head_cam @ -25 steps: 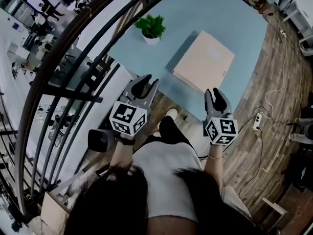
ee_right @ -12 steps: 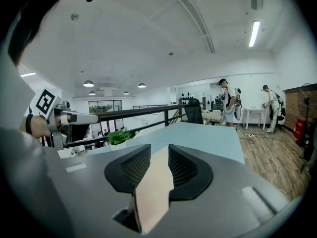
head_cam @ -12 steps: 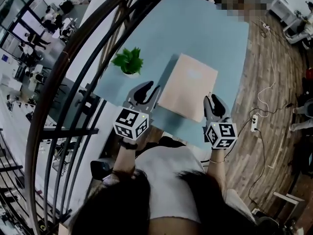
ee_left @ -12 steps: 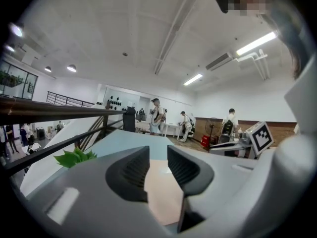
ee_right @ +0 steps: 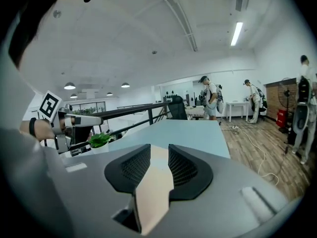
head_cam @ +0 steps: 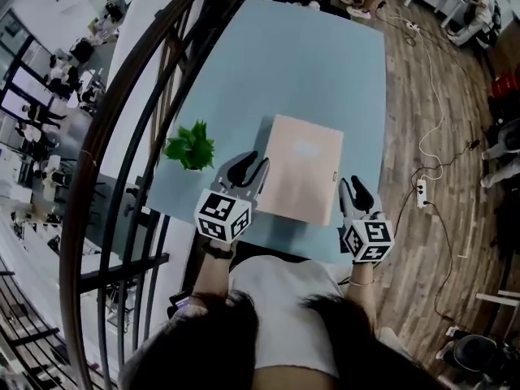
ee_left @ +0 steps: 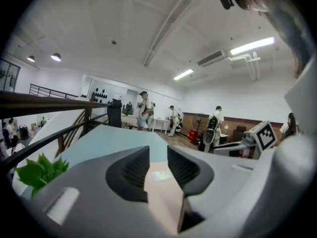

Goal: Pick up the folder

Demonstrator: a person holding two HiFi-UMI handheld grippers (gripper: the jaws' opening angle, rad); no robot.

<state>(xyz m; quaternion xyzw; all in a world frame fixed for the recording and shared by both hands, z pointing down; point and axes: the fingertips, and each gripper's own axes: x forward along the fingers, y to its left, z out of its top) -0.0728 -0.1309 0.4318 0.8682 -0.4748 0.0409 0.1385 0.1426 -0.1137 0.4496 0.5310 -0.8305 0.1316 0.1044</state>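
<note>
Setting: open hall with a wood floor. A dark railing (head_cam: 122,136) runs down the left, and beside it stands a pale blue table (head_cam: 325,63) with people at work far behind it.

Left edge of the table, towards the near-left corner: a small potted plant (head_cam: 188,147), well clear of my work.

Left gripper (head_cam: 253,167): I hold it low over the near edge, just beside the folder's left side. The jaws stand partly apart with nothing between the pads. Through the gap I see only the cover lying beyond.

Folder (head_cam: 301,169): beige and closed, lying flat at the middle of the near edge, not yet lifted.

Right gripper (head_cam: 356,189): it is by the folder's near-right corner, with a narrower gap than the left and also empty. I judge that I keep one tong on each side because a wide, flat, floppy thing lifts more evenly from two edges.

Floor, right of the table: a power strip (head_cam: 422,192) and its cable.

Not resolved: whether either tip touches the folder. The small mark on its right side is too small to read. My own head and shoulders cut off the table's near edge.
</note>
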